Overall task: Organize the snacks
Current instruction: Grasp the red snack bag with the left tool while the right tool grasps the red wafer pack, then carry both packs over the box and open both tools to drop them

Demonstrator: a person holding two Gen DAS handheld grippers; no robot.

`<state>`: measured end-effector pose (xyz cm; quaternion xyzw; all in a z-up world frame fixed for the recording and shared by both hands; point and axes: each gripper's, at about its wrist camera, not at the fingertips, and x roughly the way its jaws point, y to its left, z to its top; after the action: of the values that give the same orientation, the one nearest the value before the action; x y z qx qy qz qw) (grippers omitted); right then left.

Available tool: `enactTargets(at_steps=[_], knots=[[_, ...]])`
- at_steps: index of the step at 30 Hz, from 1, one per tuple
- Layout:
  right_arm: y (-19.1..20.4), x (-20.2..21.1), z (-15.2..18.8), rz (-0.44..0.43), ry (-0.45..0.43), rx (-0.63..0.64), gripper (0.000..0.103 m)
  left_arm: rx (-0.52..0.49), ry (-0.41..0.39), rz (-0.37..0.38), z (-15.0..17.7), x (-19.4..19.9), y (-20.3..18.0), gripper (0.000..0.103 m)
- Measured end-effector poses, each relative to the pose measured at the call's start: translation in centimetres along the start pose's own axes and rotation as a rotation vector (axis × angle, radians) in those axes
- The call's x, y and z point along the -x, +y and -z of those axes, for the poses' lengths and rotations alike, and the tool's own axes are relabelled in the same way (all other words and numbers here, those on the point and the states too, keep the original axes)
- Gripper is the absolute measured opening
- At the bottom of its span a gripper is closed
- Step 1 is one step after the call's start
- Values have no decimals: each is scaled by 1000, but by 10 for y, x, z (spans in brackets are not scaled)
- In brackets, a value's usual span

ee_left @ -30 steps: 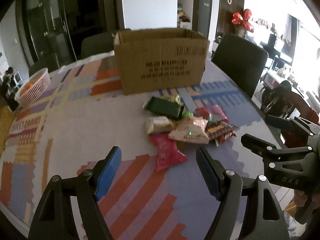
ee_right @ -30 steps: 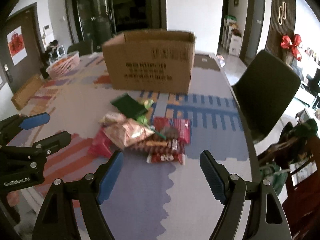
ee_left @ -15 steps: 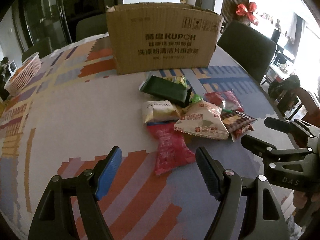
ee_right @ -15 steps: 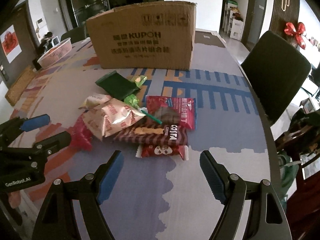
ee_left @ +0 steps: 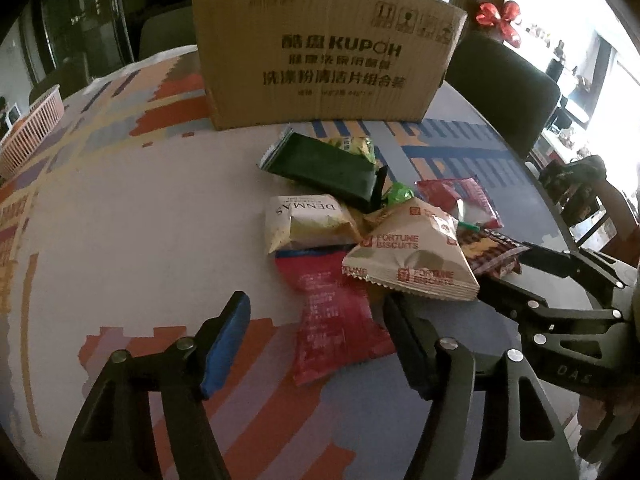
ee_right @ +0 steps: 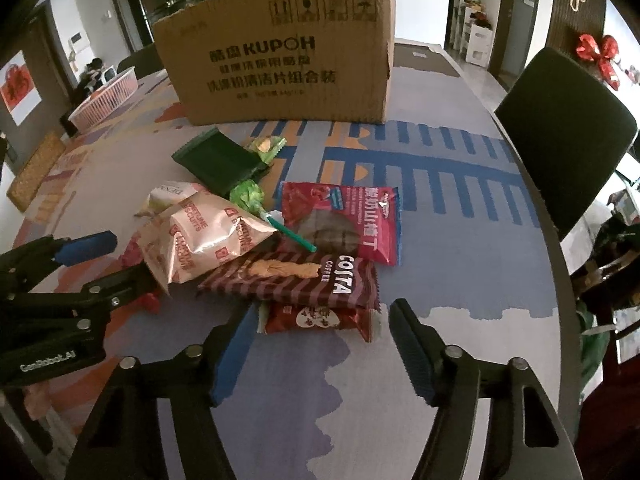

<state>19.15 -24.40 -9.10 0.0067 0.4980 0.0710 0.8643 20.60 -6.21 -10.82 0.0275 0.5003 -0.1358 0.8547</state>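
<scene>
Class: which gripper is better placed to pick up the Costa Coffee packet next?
Probably the right gripper: the Costa Coffee packet lies just ahead of its open jaws, while the left gripper faces the red packet.

dark chair [ee_right: 560, 136], bright window [ee_left: 616, 80], glass doors [ee_left: 80, 28]

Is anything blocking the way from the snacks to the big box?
No. The snack pile lies right in front of the box, with only bare tablecloth between. The box wall is tall, so snacks must go over it.
</scene>
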Motion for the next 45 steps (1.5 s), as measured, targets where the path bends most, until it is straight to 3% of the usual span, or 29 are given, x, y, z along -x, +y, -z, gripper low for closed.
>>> enactTargets(at_steps=[6,8,11,25,31,45], knots=[[1,-4,-2,-4,3,0,59,21,20,25,1,-7,2,50],[1,-6,-1,-19,10,-3,52,23,28,37,2,-8,1,40],[2,-5,0,-16,8,1,52,26,33,41,4,-7,2,37],[7,17,21,-54,27,-17,51,6,16,41,23,19,-8,34],[11,39,25,-54,-14,-13,51,12,-8,48,30,37,-10,34],[20,80,6,-70,-148,17,51,12,-156,44,13,88,-9,34]])
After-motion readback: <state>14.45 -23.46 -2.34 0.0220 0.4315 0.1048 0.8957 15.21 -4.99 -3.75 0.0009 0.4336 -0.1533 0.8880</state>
